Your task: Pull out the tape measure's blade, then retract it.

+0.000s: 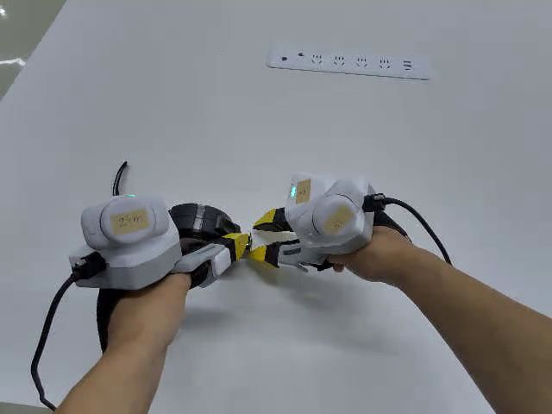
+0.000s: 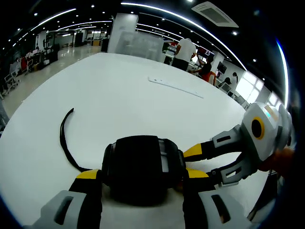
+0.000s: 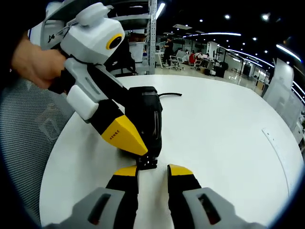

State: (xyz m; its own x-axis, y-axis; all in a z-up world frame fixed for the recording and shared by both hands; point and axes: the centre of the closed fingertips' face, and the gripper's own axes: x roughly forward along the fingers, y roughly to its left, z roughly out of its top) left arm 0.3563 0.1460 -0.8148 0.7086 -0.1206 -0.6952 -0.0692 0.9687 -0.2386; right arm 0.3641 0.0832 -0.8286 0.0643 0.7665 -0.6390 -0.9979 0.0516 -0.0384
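While the left tool (image 2: 142,175) is clamped on the black tape measure (image 2: 138,155), one jaw against each side of the case, the right tool (image 3: 153,171) sits nose to nose with it at lower centre of the head view, low over the white desk (image 1: 259,103). In the right gripper view its yellow-tipped jaws stand slightly apart, gripping nothing, and the small dark hook tab (image 3: 147,162) sits right at their mouth, hard by the left-hand tip.

So this looks like the reach for the hook, with no blade drawn out yet. To do it well, I'd centre that tab between the tips before closing, since it's riding off to one side. Pinch the tab itself, not the case lip. Then pull straight along the slot line, away from the case, with the left tool keeping the case level and its squeeze firm so the case doesn't twist. For the return, ease the blade back rather than letting it snap.

Hard to read: the tab is tiny and dark against the dark case, so whether a tip touches it I can't say. The blade itself is out of sight. In the head view the tool bodies cover the meeting point. Any lock button on the case can't be made out.
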